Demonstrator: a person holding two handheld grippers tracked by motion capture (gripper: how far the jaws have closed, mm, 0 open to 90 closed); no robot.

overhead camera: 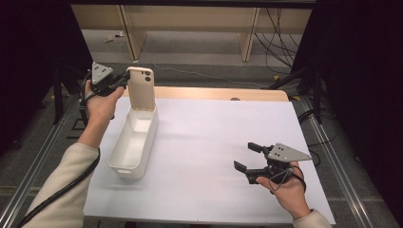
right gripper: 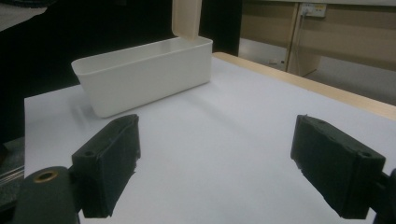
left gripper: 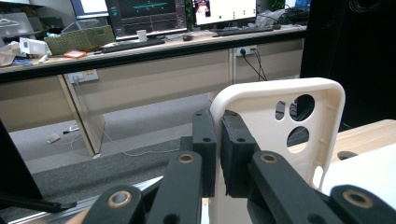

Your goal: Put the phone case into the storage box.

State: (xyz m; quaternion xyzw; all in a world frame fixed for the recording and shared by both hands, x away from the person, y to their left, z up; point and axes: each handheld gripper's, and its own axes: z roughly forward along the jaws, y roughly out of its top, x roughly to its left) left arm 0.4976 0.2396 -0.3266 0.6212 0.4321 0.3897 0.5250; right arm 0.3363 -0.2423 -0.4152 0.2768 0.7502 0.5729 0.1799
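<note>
L gripper (overhead camera: pixel 124 80) clamped on phone case (overhead camera: pixel 141 89) edge, lower end in white bin (overhead camera: pixel 124 161) at 10 o'clock — R gripper (overhead camera: pixel 247 157) jaws apart, 4 o'clock, on bare white sheet (overhead camera: pixel 209 142).

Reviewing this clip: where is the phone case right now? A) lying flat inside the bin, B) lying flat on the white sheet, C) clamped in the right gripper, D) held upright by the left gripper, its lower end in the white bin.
D: the left gripper pinches the phone case by its edge, upright, its bottom inside the white bin.
</note>
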